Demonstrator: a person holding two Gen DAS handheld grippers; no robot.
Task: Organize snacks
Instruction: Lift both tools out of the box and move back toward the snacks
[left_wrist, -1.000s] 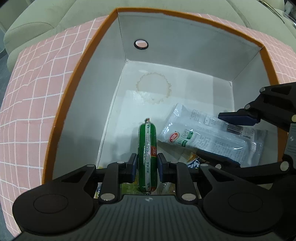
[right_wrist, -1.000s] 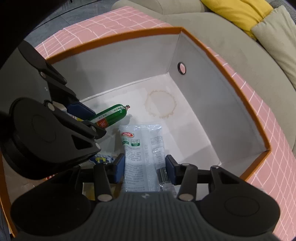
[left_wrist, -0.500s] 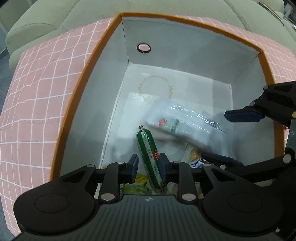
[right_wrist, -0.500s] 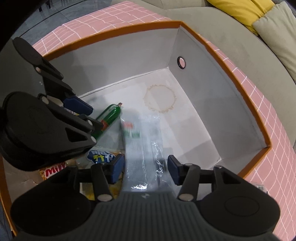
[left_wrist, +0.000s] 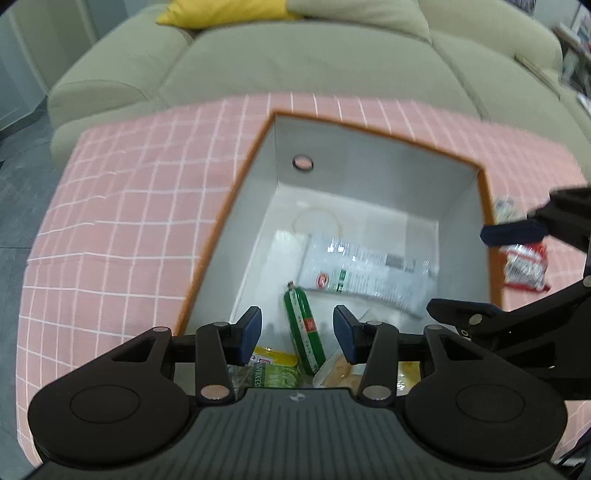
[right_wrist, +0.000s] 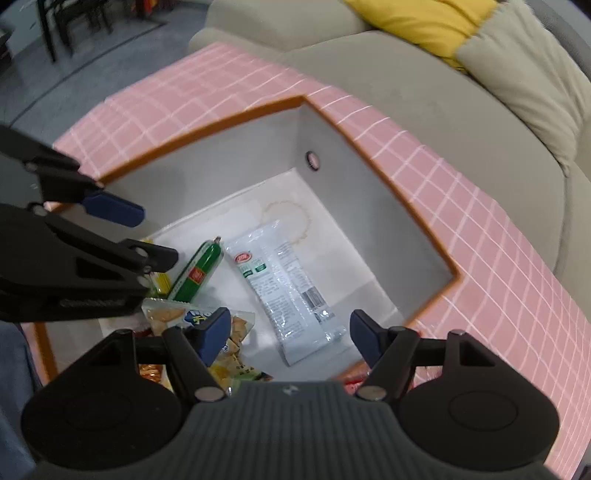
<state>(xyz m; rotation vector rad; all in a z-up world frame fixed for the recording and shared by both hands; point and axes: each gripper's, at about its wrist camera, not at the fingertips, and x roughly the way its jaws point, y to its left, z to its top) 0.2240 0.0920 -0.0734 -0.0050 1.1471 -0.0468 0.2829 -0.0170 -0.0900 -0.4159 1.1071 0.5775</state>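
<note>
An orange-rimmed box with white walls sits on the pink checked cloth. On its floor lie a green sausage and a clear white packet; both also show in the right wrist view, the sausage beside the packet. Other snack bags lie at the near end. My left gripper is open and empty above the sausage. My right gripper is open and empty above the packet.
A red snack bag lies on the cloth outside the box's right wall. A beige sofa with a yellow cushion stands behind the table. Dark chair legs stand on the floor at far left.
Both grippers have opened and let go of the sausage and the packet, which now lie on the box floor. Both grippers have risen and pulled back from the box.
</note>
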